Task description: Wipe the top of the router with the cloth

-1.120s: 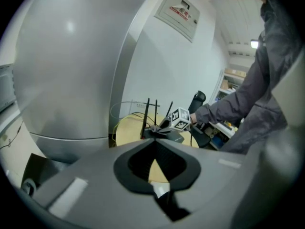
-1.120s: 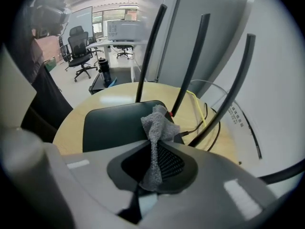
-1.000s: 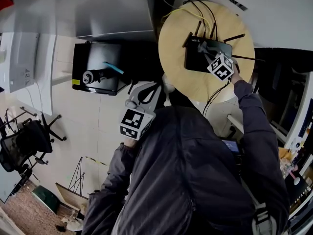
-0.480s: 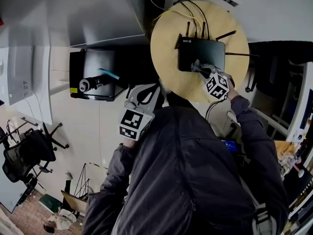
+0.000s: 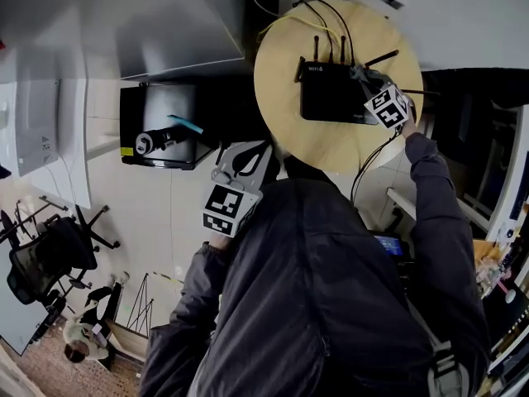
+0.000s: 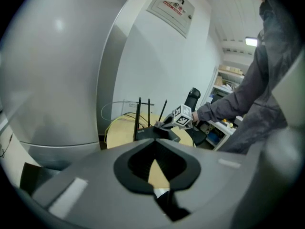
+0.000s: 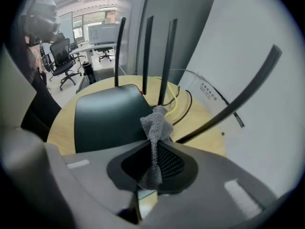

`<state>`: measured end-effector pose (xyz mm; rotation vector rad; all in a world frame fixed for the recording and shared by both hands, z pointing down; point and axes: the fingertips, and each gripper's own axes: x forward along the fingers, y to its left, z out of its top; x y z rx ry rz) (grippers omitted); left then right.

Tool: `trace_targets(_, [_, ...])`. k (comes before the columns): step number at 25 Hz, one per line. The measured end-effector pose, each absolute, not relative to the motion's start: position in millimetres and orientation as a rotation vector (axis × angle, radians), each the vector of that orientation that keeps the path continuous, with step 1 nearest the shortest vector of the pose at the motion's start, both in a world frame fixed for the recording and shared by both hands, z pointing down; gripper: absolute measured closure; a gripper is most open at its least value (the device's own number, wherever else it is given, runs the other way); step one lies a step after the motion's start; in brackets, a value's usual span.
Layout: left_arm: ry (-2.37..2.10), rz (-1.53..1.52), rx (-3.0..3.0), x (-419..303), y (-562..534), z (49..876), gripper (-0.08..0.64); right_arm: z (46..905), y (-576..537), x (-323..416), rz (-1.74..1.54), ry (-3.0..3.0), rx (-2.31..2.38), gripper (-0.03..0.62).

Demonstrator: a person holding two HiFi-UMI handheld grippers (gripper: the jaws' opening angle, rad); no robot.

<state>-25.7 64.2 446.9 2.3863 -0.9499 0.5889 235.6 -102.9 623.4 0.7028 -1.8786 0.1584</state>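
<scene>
The job looks under way but not finished. The right gripper point(image 7: 153, 154) is clamped on the grey cloth point(image 7: 156, 125), a crumpled tuft of which sticks out past the jaws at the router's rear right corner, just beside the bases of the upright antennas point(image 7: 147, 51). The router point(image 5: 331, 93) lies flat on the round wooden bench point(image 5: 297, 139), its cables point(image 5: 331, 19) trailing off behind it. I cannot tell whether the tuft presses on the router's top or hangs just above its edge. From the right gripper view the broad dark top spreads away from the cloth toward the router's left side, smooth and without visible dust or streaks, so the pictures do not show which part has been wiped. My judgement is that the corner by the antennas is the spot in hand and that most of the top, out toward the router's left and front, is left to cover. The left gripper point(image 5: 248, 160) hangs well apart from the router, jaws together on nothing, and takes no part.
</scene>
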Motion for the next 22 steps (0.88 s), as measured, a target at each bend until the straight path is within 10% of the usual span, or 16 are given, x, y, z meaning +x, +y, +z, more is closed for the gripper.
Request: trace_targets(22, [-0.960,0.567,2.407,-18.7,58.8,439.2,0.560,631.6,6.4,238.0,0.217,-1.885,0.605,0.565])
